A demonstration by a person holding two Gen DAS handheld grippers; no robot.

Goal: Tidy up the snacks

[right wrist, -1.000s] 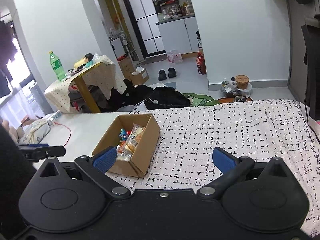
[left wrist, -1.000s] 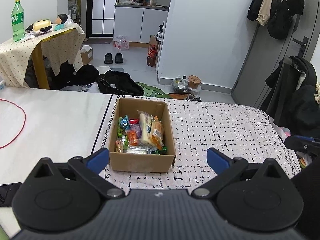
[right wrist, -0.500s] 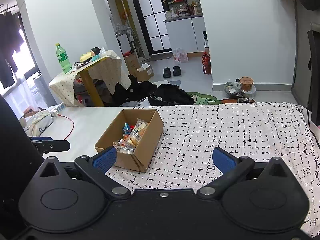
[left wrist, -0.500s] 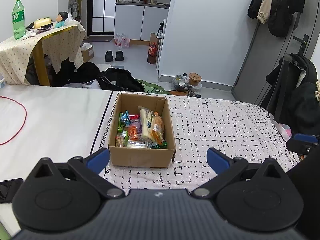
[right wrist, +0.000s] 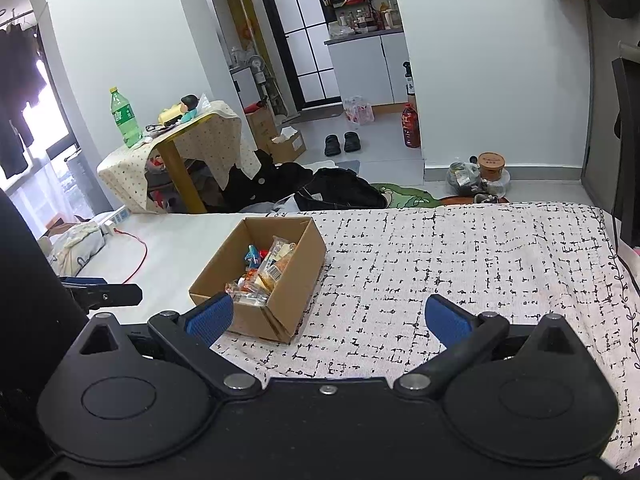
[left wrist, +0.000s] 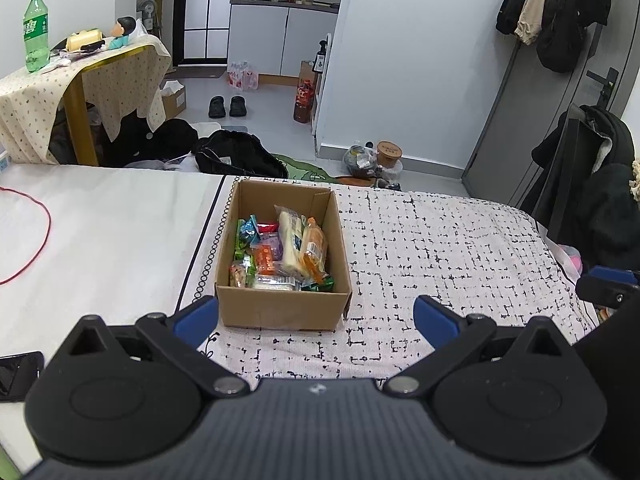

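An open cardboard box (left wrist: 280, 312) stands on the bed, on the black-and-white patterned cloth (left wrist: 440, 248). It holds several wrapped snacks (left wrist: 280, 252). It also shows in the right wrist view (right wrist: 296, 280) with the snacks (right wrist: 264, 272) inside. My left gripper (left wrist: 316, 320) is open and empty, held above the bed just in front of the box. My right gripper (right wrist: 328, 320) is open and empty, to the right of the box. The left gripper's tip (right wrist: 104, 294) shows at the left of the right wrist view.
A white sheet (left wrist: 100, 240) with a red cable (left wrist: 40, 248) covers the left of the bed. A black phone (left wrist: 16, 368) lies at its near left. Beyond the bed are a side table with a green bottle (left wrist: 36, 32), dark bags and shoes on the floor, and coats at the right.
Both grippers have drifted slightly, so the box sits a little differently in each view. Both stay open and empty. The box and snacks have not moved.
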